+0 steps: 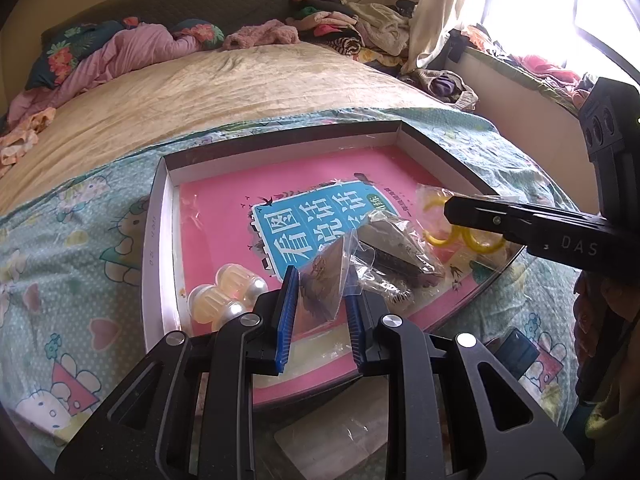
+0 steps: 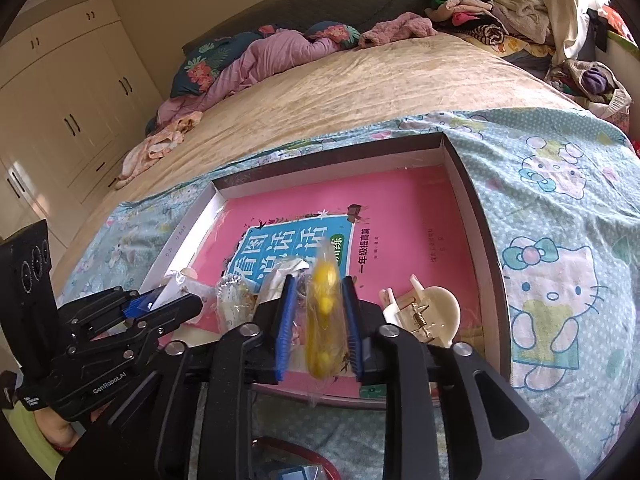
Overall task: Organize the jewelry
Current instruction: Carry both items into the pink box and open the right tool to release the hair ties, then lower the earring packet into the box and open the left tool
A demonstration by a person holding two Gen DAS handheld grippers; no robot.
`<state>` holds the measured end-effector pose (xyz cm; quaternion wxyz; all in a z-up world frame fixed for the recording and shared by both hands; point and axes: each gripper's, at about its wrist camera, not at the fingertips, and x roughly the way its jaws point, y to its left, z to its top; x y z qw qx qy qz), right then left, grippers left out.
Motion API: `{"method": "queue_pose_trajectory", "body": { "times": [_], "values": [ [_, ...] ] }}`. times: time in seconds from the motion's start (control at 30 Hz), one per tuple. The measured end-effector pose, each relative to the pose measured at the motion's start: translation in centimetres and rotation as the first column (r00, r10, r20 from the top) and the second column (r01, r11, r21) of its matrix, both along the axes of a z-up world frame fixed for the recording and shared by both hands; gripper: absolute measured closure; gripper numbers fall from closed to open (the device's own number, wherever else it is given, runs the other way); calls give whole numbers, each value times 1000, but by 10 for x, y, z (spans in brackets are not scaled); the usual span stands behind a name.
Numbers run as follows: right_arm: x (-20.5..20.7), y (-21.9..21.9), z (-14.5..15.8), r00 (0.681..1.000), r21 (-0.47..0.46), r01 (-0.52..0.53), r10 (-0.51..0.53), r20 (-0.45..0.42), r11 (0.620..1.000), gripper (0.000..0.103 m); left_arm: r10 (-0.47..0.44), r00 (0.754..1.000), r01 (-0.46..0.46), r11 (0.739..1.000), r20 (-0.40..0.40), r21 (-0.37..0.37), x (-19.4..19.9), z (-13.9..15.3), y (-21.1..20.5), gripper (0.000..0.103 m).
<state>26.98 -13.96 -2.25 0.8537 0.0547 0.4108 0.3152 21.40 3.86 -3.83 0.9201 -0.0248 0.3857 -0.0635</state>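
Two bags in hand over box [image 1: 160, 216]. Left gripper [image 1: 320, 300]: jaws pinching clear bag with brown piece [image 1: 322, 286]; keep your grip low. Right gripper [image 2: 318, 320]: jaws pinching yellow-ring bag [image 2: 324, 316]; you should lower it onto bare pink, beside cream hair claw [image 2: 432, 312].

Left gripper [image 1: 320, 304] part-closed, right gripper [image 2: 318, 320] likewise, both seemingly pinching, angled downward.
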Motion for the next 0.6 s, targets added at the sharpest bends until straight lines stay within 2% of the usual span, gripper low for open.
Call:
{"method": "queue_pose_trajectory", "body": {
  "times": [0.13, 0.27, 0.33, 0.5, 0.57, 0.6],
  "values": [
    [-5, -5, 5, 1000, 13, 5, -5, 14, 1000, 67, -3, 1000, 3, 1000, 0, 2, -1, 0, -1, 87],
    [-15, -16, 11, 999, 60, 34, -36, 22, 998, 43, -3, 1000, 3, 1000, 2, 6, -4, 3, -3, 87],
    [-20, -21, 15, 999, 74, 40, -42, 27, 996, 41, -2, 1000, 2, 1000, 2, 8, -6, 4, -4, 87],
    [-29, -31, 22, 998, 91, 50, -53, 36, 995, 27, -2, 1000, 2, 1000, 2, 18, -8, 7, -6, 87],
    [-32, -34, 24, 998, 91, 54, -57, 36, 994, 25, 5, 1000, -5, 1000, 0, 27, -9, 8, -6, 84],
    [-33, -34, 25, 998, 91, 57, -61, 35, 994, 24, 8, 1000, -8, 1000, 1, 26, -10, 10, -6, 79]
  ]
}}
